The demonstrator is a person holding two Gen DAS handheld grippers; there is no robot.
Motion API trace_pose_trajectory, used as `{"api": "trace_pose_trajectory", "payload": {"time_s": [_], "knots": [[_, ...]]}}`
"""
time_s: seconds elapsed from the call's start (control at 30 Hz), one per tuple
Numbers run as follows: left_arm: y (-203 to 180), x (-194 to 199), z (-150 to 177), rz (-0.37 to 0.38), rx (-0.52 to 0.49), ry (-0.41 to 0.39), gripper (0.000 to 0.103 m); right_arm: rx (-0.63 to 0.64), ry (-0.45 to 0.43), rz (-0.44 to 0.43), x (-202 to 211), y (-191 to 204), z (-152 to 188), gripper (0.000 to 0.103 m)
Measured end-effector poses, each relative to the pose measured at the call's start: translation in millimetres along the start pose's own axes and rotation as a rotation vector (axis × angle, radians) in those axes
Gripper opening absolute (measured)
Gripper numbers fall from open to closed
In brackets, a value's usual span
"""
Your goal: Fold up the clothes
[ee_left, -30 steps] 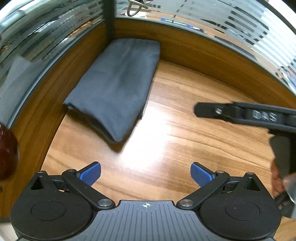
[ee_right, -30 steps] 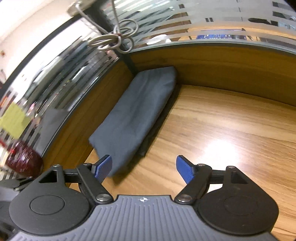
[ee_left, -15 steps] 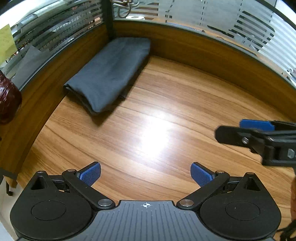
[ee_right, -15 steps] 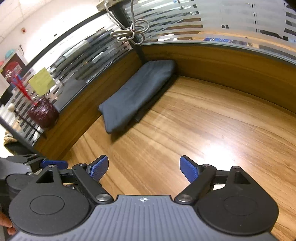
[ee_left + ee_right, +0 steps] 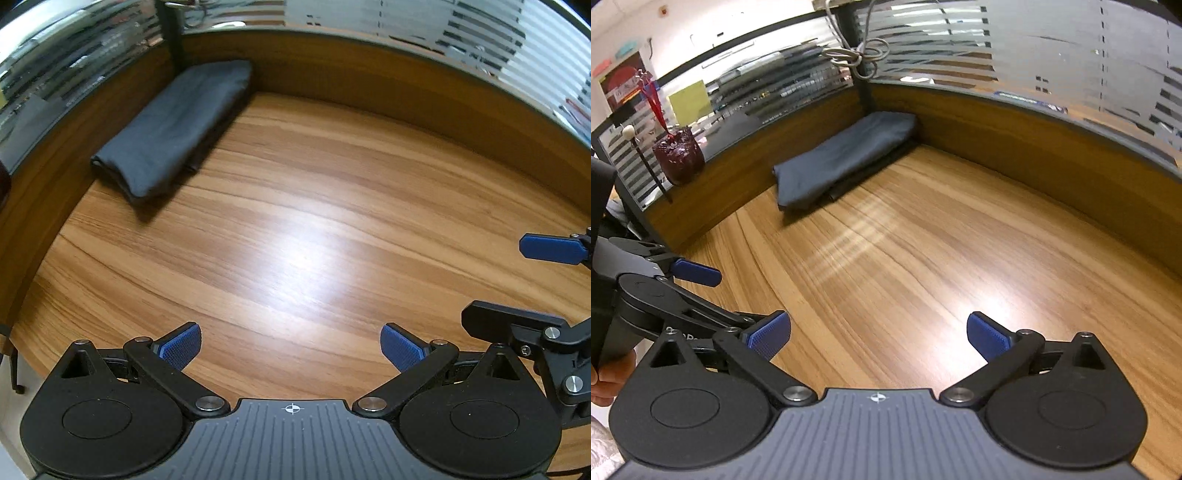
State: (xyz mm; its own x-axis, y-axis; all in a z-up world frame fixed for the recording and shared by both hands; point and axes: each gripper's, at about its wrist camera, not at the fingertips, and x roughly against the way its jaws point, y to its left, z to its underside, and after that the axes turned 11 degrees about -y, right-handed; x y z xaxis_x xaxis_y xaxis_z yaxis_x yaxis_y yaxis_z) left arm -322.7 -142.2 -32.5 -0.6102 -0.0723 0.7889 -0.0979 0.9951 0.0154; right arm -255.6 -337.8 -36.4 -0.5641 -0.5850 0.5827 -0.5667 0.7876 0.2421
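Glossy wooden desk, frosted-striped glass partitions

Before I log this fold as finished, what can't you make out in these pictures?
- Folded grey garment: its underside and inner layers are hidden in both views; the darker layer beneath shows only as an edge in the right wrist view.
- Right gripper, jaws opening with nothing between: cut off by the right edge of the left wrist view.
- Dark red jar: its contents are too small to make out.
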Motion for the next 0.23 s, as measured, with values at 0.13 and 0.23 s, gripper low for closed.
{"api": "trace_pose_trajectory", "payload": {"time_s": [0.13,0.23], "knots": [[-10,0,5,0.013,-0.006,0.004,0.103,-0.021,0.012,0.011,6,-9,10,0.102],[-11,-1,5,0.025,0.002,-0.01,0.103,-0.028,0.018,0.018,8,-15,16,0.102]]}}
